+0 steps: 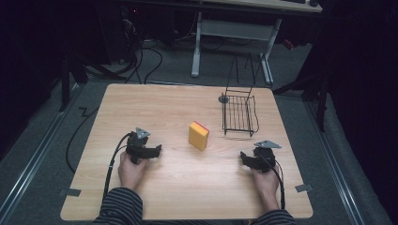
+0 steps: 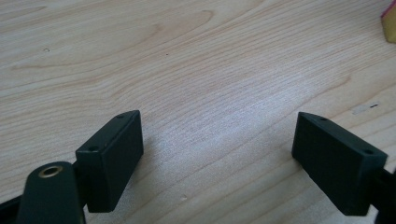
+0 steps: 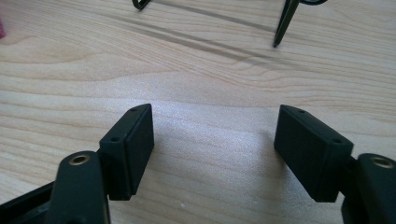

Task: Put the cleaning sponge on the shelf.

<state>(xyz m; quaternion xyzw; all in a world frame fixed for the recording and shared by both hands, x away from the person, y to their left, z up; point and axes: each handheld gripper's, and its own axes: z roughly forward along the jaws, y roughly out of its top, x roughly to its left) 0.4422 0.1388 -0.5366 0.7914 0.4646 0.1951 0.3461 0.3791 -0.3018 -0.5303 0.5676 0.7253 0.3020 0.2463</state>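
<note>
A yellow sponge with a pink top face [image 1: 199, 135] stands on edge near the middle of the wooden table [image 1: 155, 103]. Behind it to the right stands a black wire basket [image 1: 239, 114]. My left gripper [image 1: 149, 151] rests low at the front left, held in a hand, its jaws wide apart over bare wood [image 2: 219, 140]; a corner of the sponge [image 2: 389, 21] peeks in at the top right. My right gripper [image 1: 248, 159] sits at the front right, jaws apart over bare wood [image 3: 214, 140], with the wire basket's feet [image 3: 284, 23] ahead.
A small dark round object [image 1: 224, 99] lies beside the basket's back left corner. Beyond the table stands a white desk frame [image 1: 234, 33] on a grey floor with cables. Tape marks sit near the front corners.
</note>
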